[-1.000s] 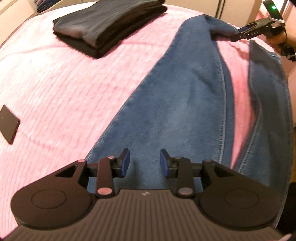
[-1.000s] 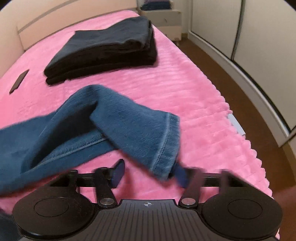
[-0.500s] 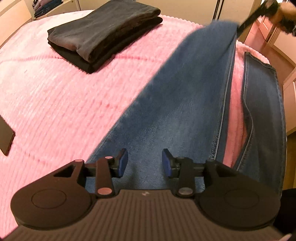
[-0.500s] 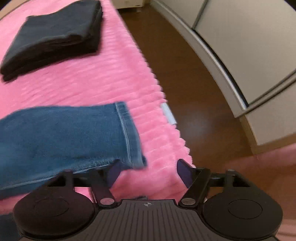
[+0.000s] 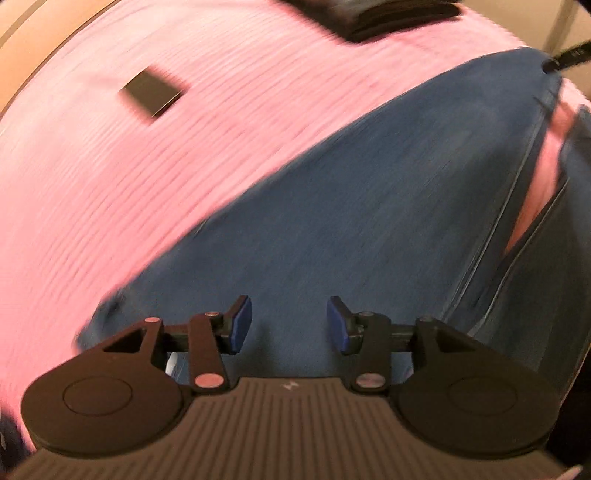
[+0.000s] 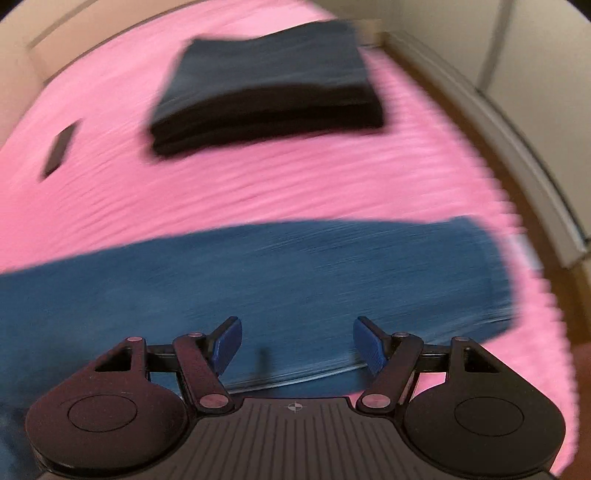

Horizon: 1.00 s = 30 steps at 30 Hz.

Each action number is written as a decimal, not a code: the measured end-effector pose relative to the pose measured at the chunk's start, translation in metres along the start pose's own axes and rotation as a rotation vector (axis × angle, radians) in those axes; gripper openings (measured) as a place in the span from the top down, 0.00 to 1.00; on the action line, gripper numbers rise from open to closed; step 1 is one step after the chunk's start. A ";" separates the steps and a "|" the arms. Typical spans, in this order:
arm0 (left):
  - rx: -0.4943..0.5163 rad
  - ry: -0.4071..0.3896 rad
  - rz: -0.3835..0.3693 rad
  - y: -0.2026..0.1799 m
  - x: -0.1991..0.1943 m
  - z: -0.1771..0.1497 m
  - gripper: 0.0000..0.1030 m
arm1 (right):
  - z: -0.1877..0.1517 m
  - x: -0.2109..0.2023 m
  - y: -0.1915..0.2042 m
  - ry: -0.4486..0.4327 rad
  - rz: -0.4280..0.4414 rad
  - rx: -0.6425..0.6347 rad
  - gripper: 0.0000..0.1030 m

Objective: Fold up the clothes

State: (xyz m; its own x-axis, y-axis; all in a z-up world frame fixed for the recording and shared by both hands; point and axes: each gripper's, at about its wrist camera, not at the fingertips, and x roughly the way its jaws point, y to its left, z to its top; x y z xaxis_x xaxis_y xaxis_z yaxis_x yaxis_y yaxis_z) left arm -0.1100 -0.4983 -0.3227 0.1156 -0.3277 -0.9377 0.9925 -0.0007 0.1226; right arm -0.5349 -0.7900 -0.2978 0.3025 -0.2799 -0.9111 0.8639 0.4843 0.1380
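Both tongs, left (image 5: pixel 289 325) and right (image 6: pixel 297 345), are hovering apart over the jeans (image 6: pixel 295 280); blurred motion is probably risking a missed hem.

motion-blurred jeans (image 6: pixel 295 280), dark folded stack (image 5: pixel 388 14) cut off at top edge

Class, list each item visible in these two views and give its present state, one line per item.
Blue denim jeans: spread flat on the pink ribbed bedspread, unfolded.
Dark folded clothes stack: folded, lying on the bedspread.
Small black flat rectangular object: lying flat.
Left gripper: open, empty.
Right gripper: open, empty.
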 end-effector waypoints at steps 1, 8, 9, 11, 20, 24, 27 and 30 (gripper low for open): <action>-0.028 0.005 0.012 0.011 -0.003 -0.013 0.57 | -0.003 0.004 0.023 0.015 0.033 -0.035 0.32; -0.221 0.042 0.099 0.090 -0.027 -0.107 0.49 | -0.041 0.008 0.186 0.045 0.205 -0.166 0.31; -0.249 0.047 0.111 0.101 -0.030 -0.120 0.49 | -0.049 0.008 0.205 0.048 0.209 -0.165 0.30; -0.276 0.028 0.088 0.131 -0.021 -0.135 0.49 | -0.068 0.008 0.243 0.057 0.216 -0.167 0.27; -0.312 -0.029 -0.234 0.211 0.035 -0.167 0.67 | -0.127 0.023 0.412 0.082 0.270 -0.294 0.27; -0.327 -0.064 -0.284 0.214 0.040 -0.171 0.65 | -0.130 0.038 0.470 0.056 0.296 -0.396 0.27; -0.339 -0.090 -0.317 0.217 0.044 -0.175 0.80 | -0.115 0.050 0.498 -0.004 0.310 -0.494 0.27; -0.342 -0.141 -0.323 0.222 0.035 -0.182 0.93 | -0.081 0.071 0.516 -0.102 0.310 -0.647 0.27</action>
State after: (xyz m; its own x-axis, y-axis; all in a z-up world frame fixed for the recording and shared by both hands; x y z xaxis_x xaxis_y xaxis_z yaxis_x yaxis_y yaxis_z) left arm 0.1216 -0.3381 -0.3870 -0.1836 -0.4868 -0.8540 0.9359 0.1792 -0.3033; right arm -0.1000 -0.4927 -0.3229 0.5584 -0.1113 -0.8221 0.3309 0.9386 0.0977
